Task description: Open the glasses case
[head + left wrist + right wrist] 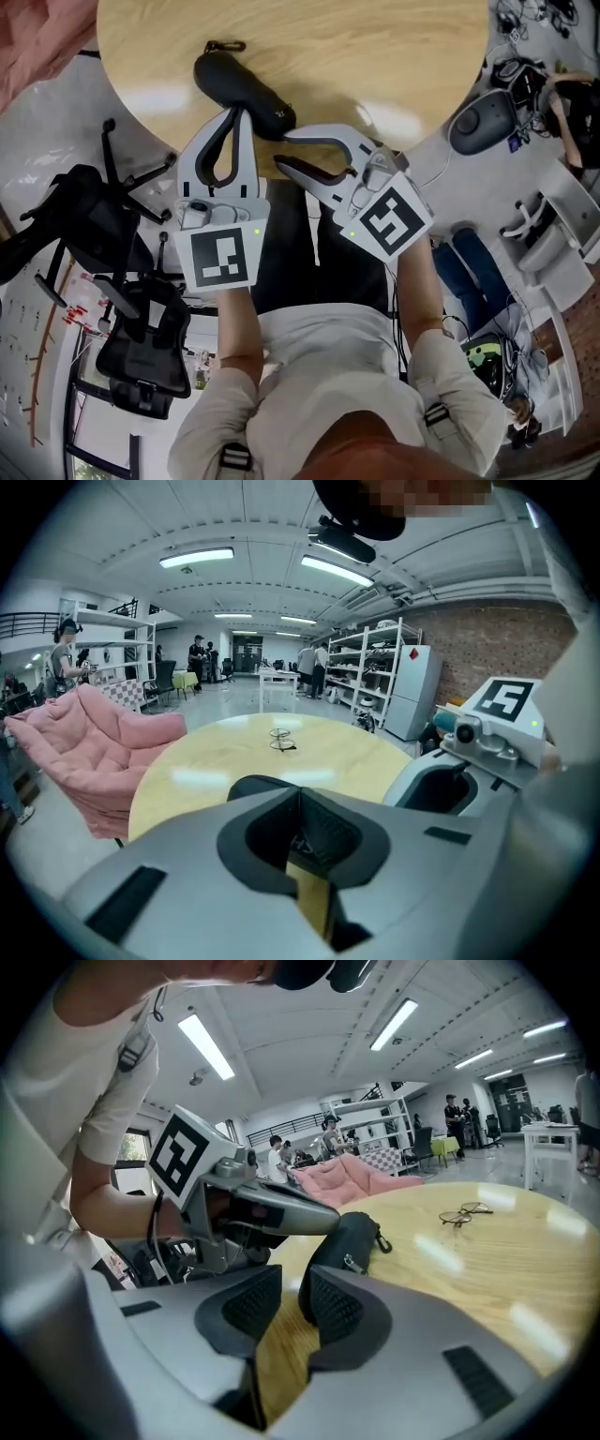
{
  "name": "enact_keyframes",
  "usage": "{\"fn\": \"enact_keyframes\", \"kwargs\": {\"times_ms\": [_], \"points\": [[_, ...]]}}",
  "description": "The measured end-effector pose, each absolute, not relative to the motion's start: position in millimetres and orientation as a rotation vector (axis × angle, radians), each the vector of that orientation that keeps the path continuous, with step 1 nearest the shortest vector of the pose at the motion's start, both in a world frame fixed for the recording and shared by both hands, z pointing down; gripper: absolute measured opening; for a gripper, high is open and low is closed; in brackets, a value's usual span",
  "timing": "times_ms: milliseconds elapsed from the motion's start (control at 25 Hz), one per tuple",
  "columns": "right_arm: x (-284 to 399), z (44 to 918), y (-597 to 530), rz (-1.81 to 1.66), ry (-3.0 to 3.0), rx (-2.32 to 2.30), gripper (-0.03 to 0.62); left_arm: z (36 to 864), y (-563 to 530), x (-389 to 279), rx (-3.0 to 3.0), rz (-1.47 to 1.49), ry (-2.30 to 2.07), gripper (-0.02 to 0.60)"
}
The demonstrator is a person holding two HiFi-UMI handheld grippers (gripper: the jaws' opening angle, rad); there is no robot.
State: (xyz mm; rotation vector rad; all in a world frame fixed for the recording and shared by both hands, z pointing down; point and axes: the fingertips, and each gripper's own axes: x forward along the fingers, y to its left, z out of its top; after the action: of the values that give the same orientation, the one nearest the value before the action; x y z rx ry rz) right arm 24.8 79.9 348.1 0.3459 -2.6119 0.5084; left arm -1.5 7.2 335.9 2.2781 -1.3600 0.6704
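A black zipped glasses case (246,90) lies on the round wooden table (375,56) near its front edge, with a clip at its far left end. My left gripper (236,112) is shut with nothing seen between its pads. Its tips sit at the case's near side, and I cannot tell whether they touch. In the left gripper view the case (251,786) shows just beyond the closed left gripper (298,797). My right gripper (281,150) points left with its jaws open and empty, just short of the case's right end. In the right gripper view the case (345,1239) lies beyond the right gripper (291,1305).
A pair of glasses (464,1213) lies further out on the table. Black office chairs (103,234) stand at the left, a grey chair (483,117) at the right. A pink beanbag (103,752) sits beyond the table, with shelves and people far off.
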Motion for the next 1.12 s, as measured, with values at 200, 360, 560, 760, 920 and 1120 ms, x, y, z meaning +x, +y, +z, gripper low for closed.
{"fn": "enact_keyframes", "kwargs": {"times_ms": [200,360,560,760,920,1120], "points": [[16,347,81,0.479,-2.610,0.315,0.107,338,5,-4,2.245,0.582,-1.363,0.020],[30,338,72,0.368,-2.568,0.374,0.106,334,8,-8,2.241,0.583,-1.387,0.020],[39,341,51,0.240,-2.525,0.414,0.072,334,8,-11,2.239,0.581,-1.398,0.020],[31,344,45,0.200,-2.537,0.297,0.098,334,9,-12,2.237,0.594,-1.395,0.020],[26,346,44,0.191,-2.551,0.200,0.110,336,6,-14,2.232,0.595,-1.400,0.020],[15,349,46,0.222,-2.557,0.088,0.094,337,5,-22,2.231,0.585,-1.397,0.020]]}}
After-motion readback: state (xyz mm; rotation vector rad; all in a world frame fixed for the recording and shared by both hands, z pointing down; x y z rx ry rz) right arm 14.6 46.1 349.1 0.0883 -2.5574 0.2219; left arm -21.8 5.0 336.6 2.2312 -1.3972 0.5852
